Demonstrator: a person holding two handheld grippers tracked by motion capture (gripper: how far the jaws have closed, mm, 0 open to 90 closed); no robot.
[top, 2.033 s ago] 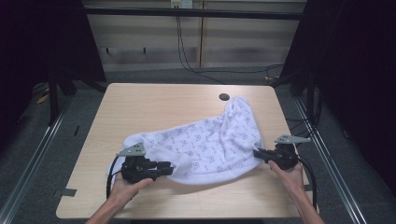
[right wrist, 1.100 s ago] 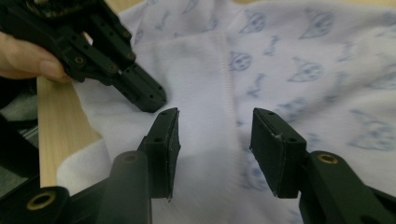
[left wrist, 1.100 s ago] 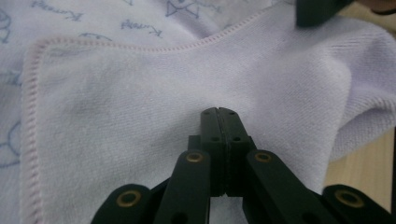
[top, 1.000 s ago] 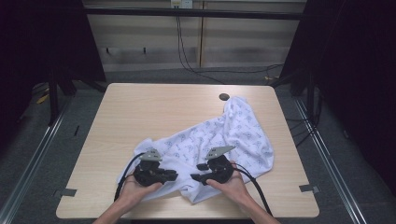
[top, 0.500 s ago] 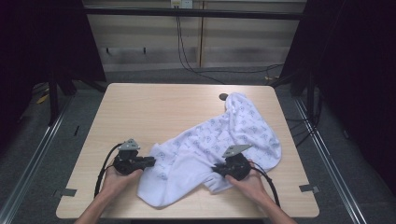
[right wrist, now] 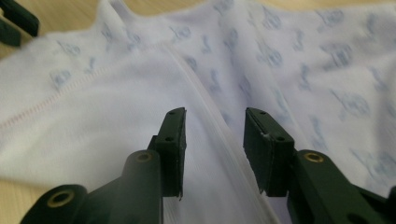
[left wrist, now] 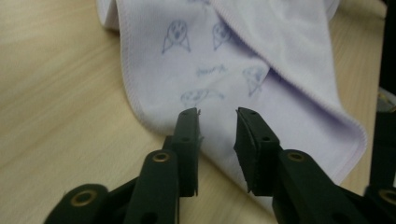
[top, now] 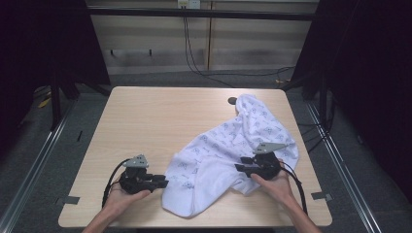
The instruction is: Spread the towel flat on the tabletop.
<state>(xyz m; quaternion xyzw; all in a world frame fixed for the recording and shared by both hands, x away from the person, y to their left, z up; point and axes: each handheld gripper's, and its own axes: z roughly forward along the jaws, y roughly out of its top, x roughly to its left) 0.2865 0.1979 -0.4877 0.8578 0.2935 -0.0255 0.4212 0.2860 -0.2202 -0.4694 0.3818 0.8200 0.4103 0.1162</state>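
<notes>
With both grippers' jaws just opened and empty, I watch the cloth (top: 228, 160) lie at table's (top: 145, 126) four o'clock; left gripper (top: 163, 183) risks pinching one layer, undoing the fold, as does right gripper (top: 239, 168).

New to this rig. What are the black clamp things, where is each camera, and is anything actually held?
No robot here: a person holds a handheld two-fingered gripper in each hand. The high view looks down on the wooden table; the left gripper and right gripper appear there. The other two pictures come from cameras riding on each gripper, looking along its black fingers. On the table lies a white patterned cloth, partly folded over itself. Both grippers' fingers have just been opening. They stand apart over the cloth without pinching it, so nothing is held.
</notes>
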